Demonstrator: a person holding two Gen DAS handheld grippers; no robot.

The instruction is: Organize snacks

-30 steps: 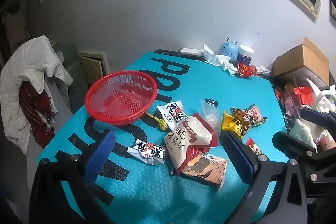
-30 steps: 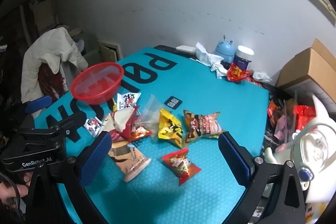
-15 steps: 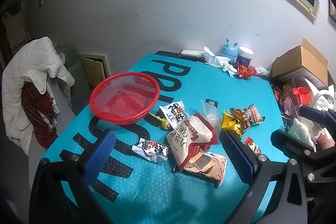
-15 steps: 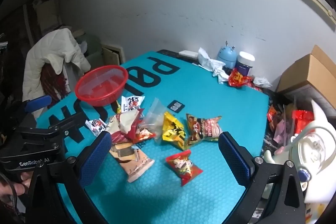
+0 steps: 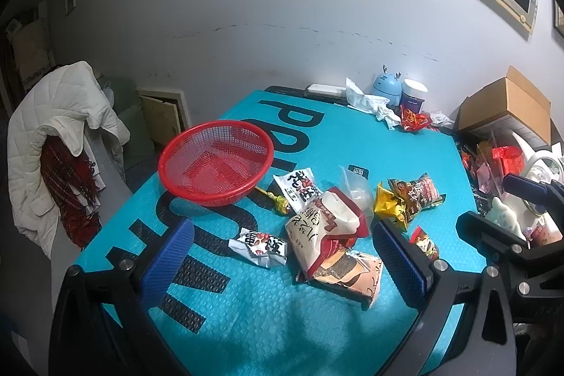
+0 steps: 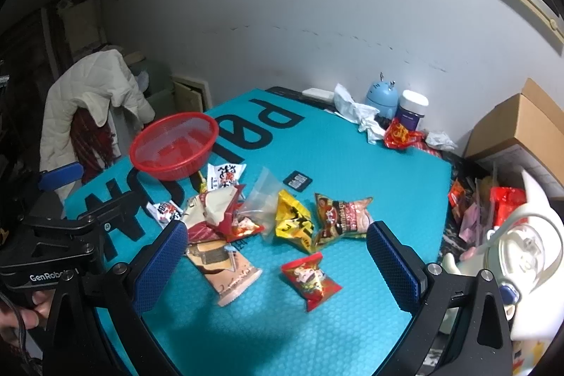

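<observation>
Both grippers hover above the near edge of the teal mat-covered tabletop (image 5: 317, 136), each with its blue-padded jaws spread wide and holding nothing. Between the left gripper (image 5: 282, 256) fingers lies a heap of snack packets. A large cream-and-red bag with red lettering (image 5: 322, 224) rests on top of a tan-and-brown packet (image 5: 352, 270). At 9 o'clock of that bag sits a small silver-white packet with red print (image 5: 259, 244), apart from it. At 12 o'clock of the bag lies a white packet with black and red characters (image 5: 298, 189), and just beside that a yellow-wrapped lollipop (image 5: 278, 201) whose stick points under the round red plastic mesh basket (image 5: 215, 161). The basket stands upright at 10 o'clock of the heap and holds nothing.

In the right wrist view, the right gripper (image 6: 276, 265) frames a small red pillow-shaped packet (image 6: 312, 275) lying alone on the mat. At 12 o'clock of it a crumpled yellow packet (image 6: 294, 221) touches a brown-and-red packet (image 6: 340, 215). A clear plastic bag (image 6: 262, 196) lies between the yellow packet and the heap. The left gripper's black body shows at 9 o'clock in this view.
</observation>
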